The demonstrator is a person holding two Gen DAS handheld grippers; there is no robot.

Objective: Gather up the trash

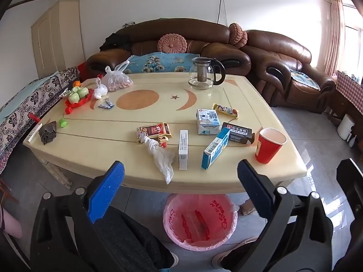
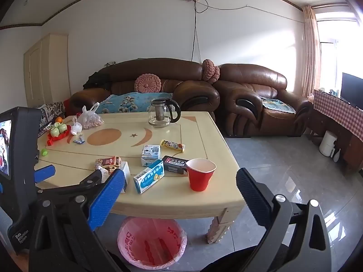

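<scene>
The near edge of the table [image 1: 226,181] hides the far rim of the trash bin [image 1: 199,224], which stands on the floor under that edge, lined with a pink bag. In the right wrist view, the left blue finger covers part of the white box [image 2: 126,170] and most of the crumpled tissue [image 2: 104,172]. The print on the packages is too small to read.

The trash lies on the near half of the table. The crumpled tissue [image 1: 161,156] is white and twisted, and its tip hangs over the near edge. To its right the white box [image 1: 183,149] stands on a long side, and then the blue medicine box [image 1: 215,150] leans on the black box [image 1: 240,132]. The red paper cup [image 1: 268,145] stands upright near the right corner, its mouth bent out of round. Farther away are the milk carton [image 1: 207,121], the yellow snack wrapper [image 1: 225,110] and the red-brown cigarette packs [image 1: 154,131].

The left gripper [image 1: 180,179] is held in front of the near edge with its fingers spread wide and nothing between them. The right gripper [image 2: 179,189] is also released and empty, near the cup.
</scene>
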